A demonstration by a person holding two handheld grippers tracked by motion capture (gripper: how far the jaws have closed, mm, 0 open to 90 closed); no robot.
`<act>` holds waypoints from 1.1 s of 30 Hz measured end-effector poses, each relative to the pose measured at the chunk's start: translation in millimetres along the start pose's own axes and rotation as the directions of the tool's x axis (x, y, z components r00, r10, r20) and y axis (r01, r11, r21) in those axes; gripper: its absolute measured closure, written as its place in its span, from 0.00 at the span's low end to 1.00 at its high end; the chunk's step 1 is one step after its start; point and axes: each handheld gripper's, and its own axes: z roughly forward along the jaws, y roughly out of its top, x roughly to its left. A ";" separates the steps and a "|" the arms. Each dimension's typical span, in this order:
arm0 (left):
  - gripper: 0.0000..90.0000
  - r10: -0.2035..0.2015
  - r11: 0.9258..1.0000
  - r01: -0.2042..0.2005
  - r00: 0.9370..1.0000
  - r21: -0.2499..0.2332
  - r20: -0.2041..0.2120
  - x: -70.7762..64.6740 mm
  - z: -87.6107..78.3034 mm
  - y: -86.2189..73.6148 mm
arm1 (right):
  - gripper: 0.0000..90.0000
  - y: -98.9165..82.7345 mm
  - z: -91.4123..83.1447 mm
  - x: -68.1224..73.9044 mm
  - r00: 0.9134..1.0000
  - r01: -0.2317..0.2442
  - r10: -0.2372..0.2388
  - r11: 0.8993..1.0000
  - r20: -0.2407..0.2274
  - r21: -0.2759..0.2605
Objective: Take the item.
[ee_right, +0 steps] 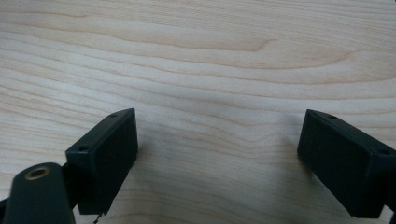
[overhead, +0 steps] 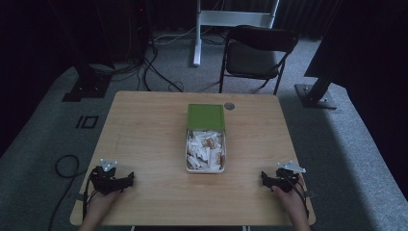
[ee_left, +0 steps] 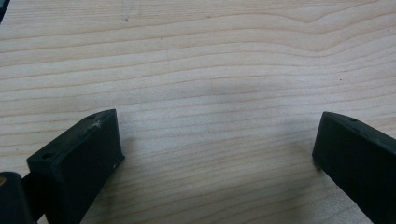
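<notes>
Hands rest both tools at the near corners of the pale wooden surface (overhead: pixel 144 139), left gripper (overhead: pixel 126 180) and right gripper (overhead: pixel 264 177) with fingers wide and empty, likely a ready pose. Between them, well apart, sits a white box of sachets (overhead: pixel 205 150), its green lid (overhead: pixel 206 116) open behind.

No lettering, brand or number can be read anywhere around me: the sachets (overhead: pixel 206 147) heaped in the white box (overhead: pixel 188 166) carry brown print too small to make out, and its green lid (overhead: pixel 206 116) is plain.
</notes>
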 end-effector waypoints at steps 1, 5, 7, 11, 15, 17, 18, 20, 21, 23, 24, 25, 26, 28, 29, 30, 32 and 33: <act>0.02 0.000 1.000 0.000 1.000 0.000 0.000 0.0 0.0 0.0 | 0.13 0.0 0.0 0.0 1.000 0.000 0.000 1.000 0.000 0.000; 0.02 0.001 1.000 -0.001 1.000 0.000 0.002 0.3 0.0 -0.1 | 0.13 0.0 0.1 0.1 1.000 -0.002 0.002 1.000 0.001 -0.001; 0.02 0.001 1.000 -0.001 1.000 0.000 0.002 0.3 -0.1 -0.1 | 0.13 0.1 0.2 0.4 1.000 -0.004 0.004 1.000 0.004 -0.001; 0.02 0.001 1.000 -0.001 1.000 0.000 0.002 0.4 -0.1 0.0 | 0.13 1.9 1.9 2.3 1.000 -0.011 0.011 1.000 0.010 -0.002; 0.02 0.001 1.000 -0.001 1.000 0.000 0.002 0.3 0.0 0.0 | 0.15 5.5 4.1 5.0 1.000 -0.015 0.015 1.000 0.004 0.000; 0.02 0.001 1.000 -0.001 1.000 0.000 0.002 0.3 0.0 0.0 | 0.16 9.0 4.5 7.3 1.000 -0.015 0.015 1.000 -0.003 -0.001; 0.02 0.001 1.000 -0.001 1.000 0.000 0.002 0.3 0.0 0.0 | 0.16 11.5 3.8 9.2 1.000 -0.006 0.006 1.000 0.001 -0.004; 0.02 0.001 1.000 -0.001 1.000 0.000 0.002 0.3 0.0 0.0 | 0.16 17.8 1.2 12.4 1.000 0.001 -0.001 1.000 0.002 -0.017; 0.02 0.001 1.000 -0.001 1.000 0.000 0.002 0.3 0.0 0.0 | 0.16 21.4 -0.5 14.0 1.000 -0.005 0.005 1.000 -0.008 -0.025; 0.02 0.001 1.000 -0.001 1.000 0.000 0.002 0.3 0.0 0.0 | 0.16 28.5 -3.7 16.9 1.000 0.002 -0.003 0.999 -0.017 -0.036; 0.02 0.001 1.000 -0.001 1.000 0.000 0.002 0.3 -0.1 0.0 | 0.16 32.1 -5.4 18.1 1.000 0.005 -0.006 0.999 -0.017 -0.041; 0.02 0.001 1.000 -0.001 1.000 0.000 0.002 0.3 0.0 0.0 | 0.16 35.7 -7.0 19.1 1.000 0.003 -0.004 0.999 -0.019 -0.048; 0.02 0.001 1.000 -0.001 1.000 0.000 0.002 0.3 0.0 0.0 | 0.16 39.0 -8.6 19.7 1.000 0.004 -0.006 0.999 -0.022 -0.053; 0.02 0.002 1.000 -0.002 1.000 0.000 0.002 0.3 -0.1 0.0 | 0.16 45.4 -11.9 21.3 1.000 0.001 -0.002 0.998 -0.027 -0.062; 0.02 0.002 1.000 -0.002 1.000 0.000 0.002 0.4 -0.1 0.0 | 0.16 48.5 -13.5 21.9 1.000 0.005 -0.007 0.998 -0.028 -0.069; 0.02 0.002 1.000 -0.002 1.000 0.000 0.002 0.4 -0.1 0.0 | 0.16 48.5 -13.5 21.9 1.000 0.005 -0.007 0.998 -0.028 -0.069; 0.02 0.002 1.000 -0.002 1.000 0.000 0.002 0.3 -0.1 0.0 | 0.18 57.9 -18.6 25.2 0.999 0.015 -0.017 0.997 -0.031 -0.076; 0.02 0.001 1.000 -0.001 1.000 0.000 0.002 0.3 -0.1 0.0 | 0.18 60.1 -19.9 26.2 0.999 0.016 -0.019 0.997 -0.033 -0.078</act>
